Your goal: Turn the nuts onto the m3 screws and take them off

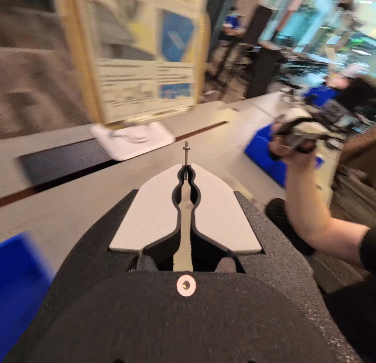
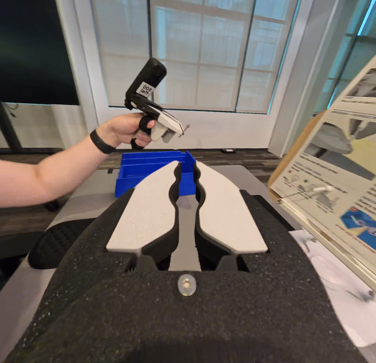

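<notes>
My left gripper [image 1: 186, 166] is shut on a thin metal screw [image 1: 185, 158] that sticks out past its fingertips. A small nut [image 1: 186, 148] sits on the shaft near the far end. The right wrist view shows this gripper [image 2: 180, 129] held up in the air by a hand, above the blue bin [image 2: 150, 170], with the screw [image 2: 184, 130] across its tips. My right gripper [image 2: 186, 167] is open and empty, low over the table in front of the bin. It also shows blurred in the left wrist view [image 1: 301, 134], held by a hand.
A poster board [image 2: 325, 170] stands on the table at the right, also in the left wrist view [image 1: 142, 54]. A white sheet [image 2: 335, 282] with small metal parts lies at its foot. A second blue bin [image 1: 18, 272] sits at the lower left. A grey table [image 1: 71, 200] carries it all. Left tips to right tips: about 20 cm.
</notes>
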Tool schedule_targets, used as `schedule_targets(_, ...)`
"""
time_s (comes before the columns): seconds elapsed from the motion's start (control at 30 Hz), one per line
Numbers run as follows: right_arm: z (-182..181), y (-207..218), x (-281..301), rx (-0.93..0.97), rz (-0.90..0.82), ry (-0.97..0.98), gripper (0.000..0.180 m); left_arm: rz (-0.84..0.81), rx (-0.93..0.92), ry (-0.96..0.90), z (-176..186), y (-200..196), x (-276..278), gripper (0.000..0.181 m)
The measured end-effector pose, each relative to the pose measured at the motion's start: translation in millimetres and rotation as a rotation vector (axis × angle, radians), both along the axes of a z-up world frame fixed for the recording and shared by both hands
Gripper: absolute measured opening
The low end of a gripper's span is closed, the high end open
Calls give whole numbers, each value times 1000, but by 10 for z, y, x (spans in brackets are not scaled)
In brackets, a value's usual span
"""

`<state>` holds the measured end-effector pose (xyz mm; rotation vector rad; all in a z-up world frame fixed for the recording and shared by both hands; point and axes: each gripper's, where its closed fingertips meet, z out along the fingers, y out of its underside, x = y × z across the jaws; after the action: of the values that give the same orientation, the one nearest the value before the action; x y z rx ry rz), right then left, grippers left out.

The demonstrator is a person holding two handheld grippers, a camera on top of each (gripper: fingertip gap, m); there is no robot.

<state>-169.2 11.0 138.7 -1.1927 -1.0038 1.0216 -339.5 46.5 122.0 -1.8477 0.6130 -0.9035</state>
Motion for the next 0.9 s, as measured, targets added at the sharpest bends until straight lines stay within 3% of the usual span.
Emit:
schedule_targets(0.17, 93, -90, 87, 35, -6, 2, 13, -344, 108, -137, 179, -505, 1221, 2)
schedule_targets(0.3, 305, -199, 304, 50, -4, 71, 16, -423, 205, -165, 298, -628, 1635, 2)
schedule_targets(0.47, 482, -328, 418, 27, 50, 164, 17, -436, 265, -180, 336, -690, 1752, 2)
schedule_targets(0.67, 290, -330, 145, 7, 64, 61, 19, -472, 266, -227, 390, -818, 1700, 2)
schedule_targets(0.9, 251, -460, -50, -25, 160, 81, 14, -487, 264, -224, 357, -886, 1722, 2)
